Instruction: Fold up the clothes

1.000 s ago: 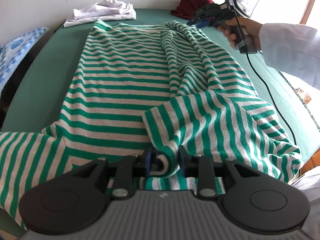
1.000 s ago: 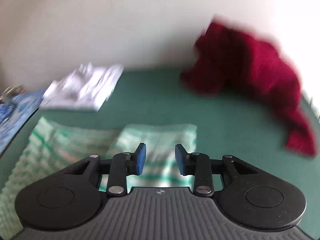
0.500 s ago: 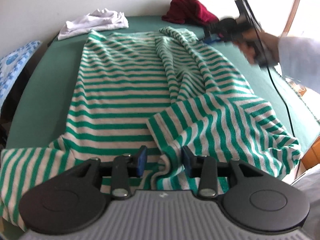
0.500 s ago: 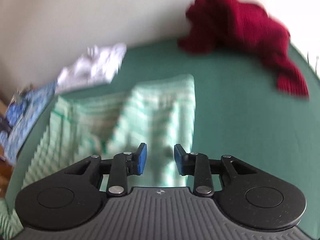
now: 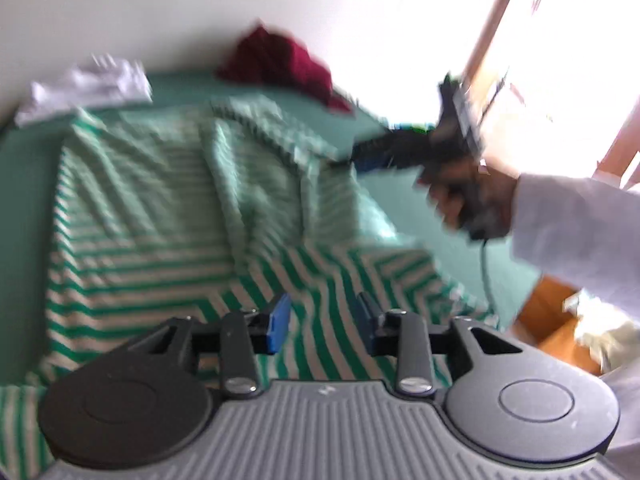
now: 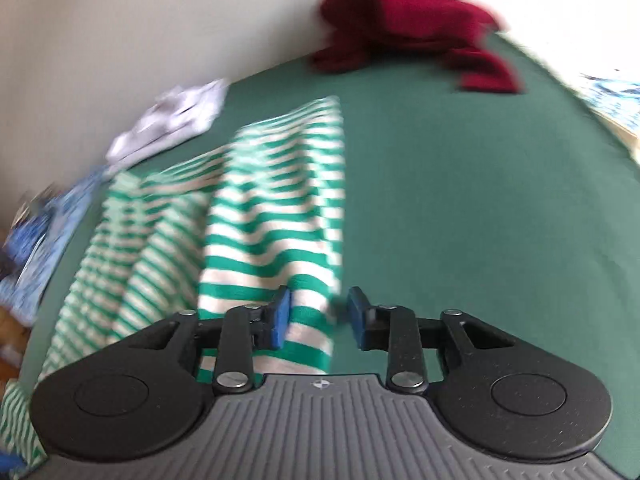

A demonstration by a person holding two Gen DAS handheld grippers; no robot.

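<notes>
The striped shirt (image 6: 272, 216) is soft knit cloth, matt, with green and off-white bands. The counter (image 6: 460, 208) wears a smooth, matt green cloth cover. The red garment (image 6: 404, 28) looks thick and fuzzy; the white garment (image 6: 172, 124) is thin, crumpled cloth. The right tool (image 6: 318, 316) has matt black plastic arms, a ribbed grey plastic body, shiny metal screws and blue rubbery pads; the left tool (image 5: 324, 322) looks the same. The sleeve (image 5: 576, 224) is smooth white fabric. The frame (image 5: 488, 24) is varnished wood.
</notes>
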